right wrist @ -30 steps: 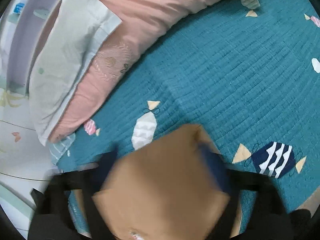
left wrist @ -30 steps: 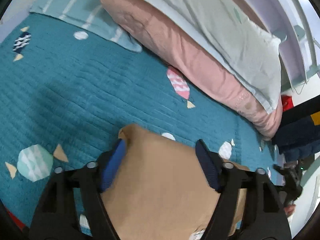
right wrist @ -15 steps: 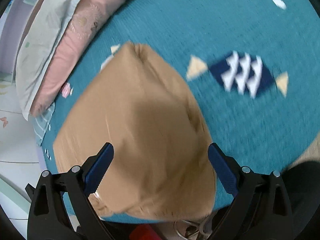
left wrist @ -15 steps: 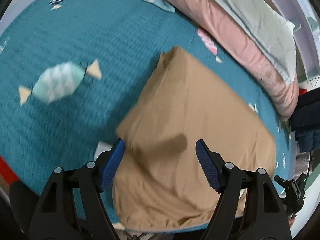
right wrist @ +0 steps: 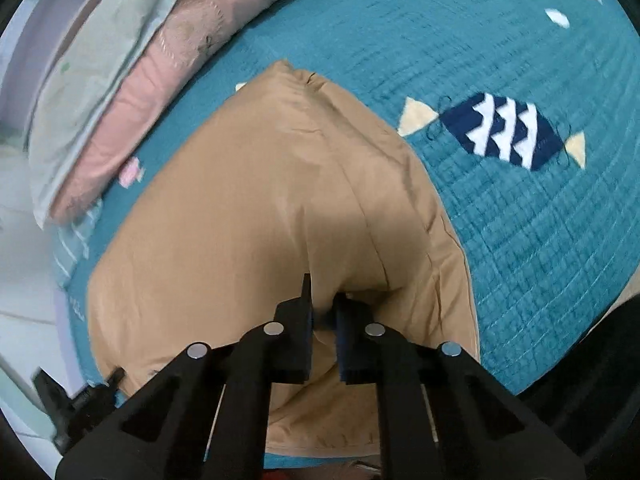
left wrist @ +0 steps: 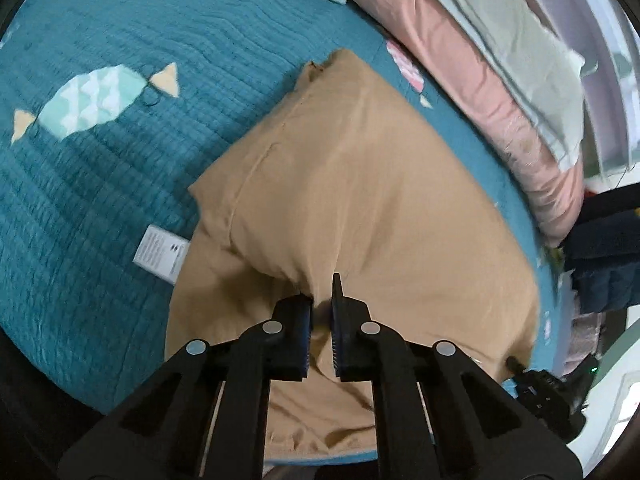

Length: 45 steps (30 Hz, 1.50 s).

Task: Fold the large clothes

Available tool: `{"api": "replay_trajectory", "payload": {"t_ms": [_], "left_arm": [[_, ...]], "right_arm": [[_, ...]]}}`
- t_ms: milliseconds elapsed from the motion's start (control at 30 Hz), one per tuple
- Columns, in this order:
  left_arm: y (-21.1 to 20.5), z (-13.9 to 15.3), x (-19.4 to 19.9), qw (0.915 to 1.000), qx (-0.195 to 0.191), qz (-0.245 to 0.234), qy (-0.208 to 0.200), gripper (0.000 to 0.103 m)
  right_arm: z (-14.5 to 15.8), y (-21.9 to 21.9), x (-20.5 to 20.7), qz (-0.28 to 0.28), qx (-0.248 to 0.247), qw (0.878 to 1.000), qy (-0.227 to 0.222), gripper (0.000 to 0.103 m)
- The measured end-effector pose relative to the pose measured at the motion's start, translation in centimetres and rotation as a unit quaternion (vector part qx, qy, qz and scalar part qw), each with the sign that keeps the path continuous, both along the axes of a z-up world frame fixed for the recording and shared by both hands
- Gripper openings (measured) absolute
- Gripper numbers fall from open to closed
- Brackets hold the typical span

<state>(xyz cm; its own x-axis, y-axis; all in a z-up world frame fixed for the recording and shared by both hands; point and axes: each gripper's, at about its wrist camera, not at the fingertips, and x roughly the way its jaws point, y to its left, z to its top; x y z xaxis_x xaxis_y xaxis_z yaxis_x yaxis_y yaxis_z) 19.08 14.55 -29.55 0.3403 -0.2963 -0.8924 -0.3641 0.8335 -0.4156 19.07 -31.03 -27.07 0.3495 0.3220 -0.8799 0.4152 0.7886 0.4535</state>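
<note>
A tan garment (left wrist: 360, 184) lies folded over on the teal quilt (left wrist: 100, 168), its far corner toward the pillows. It also shows in the right wrist view (right wrist: 260, 208). My left gripper (left wrist: 321, 300) is shut on a pinch of the tan cloth at its near edge. My right gripper (right wrist: 322, 304) is shut on the near edge of the same garment, where the cloth bunches up between the pads. A white care label (left wrist: 160, 250) sticks out at the garment's left side.
A pink pillow (left wrist: 472, 80) and a pale pillow (left wrist: 520, 40) lie along the far edge of the bed. Dark blue clothes (left wrist: 604, 256) are stacked at the right. The quilt (right wrist: 520, 208) has fish patches (right wrist: 508, 132). The bed's near edge is just below the grippers.
Both grippers were open above the garment and have now shut on its near edge. Both have pulled back toward the bed's near edge, so more of the garment shows.
</note>
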Motion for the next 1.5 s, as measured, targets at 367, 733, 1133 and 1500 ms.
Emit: {"api": "replay_trajectory", "payload": {"t_ms": [367, 733, 1133, 1500], "left_arm": [[0.5, -0.6, -5.1, 0.9996, 0.002, -0.007, 0.027, 0.009], [0.7, 4.6, -4.5, 0.9943, 0.103, -0.023, -0.010, 0.028], [0.7, -1.1, -1.8, 0.9907, 0.130, -0.039, -0.001, 0.009], [-0.5, 2.1, -2.6, 0.9810, 0.183, -0.062, -0.016, 0.074]], "right_arm": [[-1.5, -0.9, -5.0, 0.009, 0.013, 0.999, 0.044, 0.016], [5.6, -0.7, -4.8, -0.010, -0.131, 0.990, -0.057, 0.048], [-2.2, -0.1, -1.5, 0.074, -0.148, 0.986, 0.002, 0.000], [1.9, 0.7, -2.1, 0.084, -0.132, 0.987, -0.024, 0.087]]}}
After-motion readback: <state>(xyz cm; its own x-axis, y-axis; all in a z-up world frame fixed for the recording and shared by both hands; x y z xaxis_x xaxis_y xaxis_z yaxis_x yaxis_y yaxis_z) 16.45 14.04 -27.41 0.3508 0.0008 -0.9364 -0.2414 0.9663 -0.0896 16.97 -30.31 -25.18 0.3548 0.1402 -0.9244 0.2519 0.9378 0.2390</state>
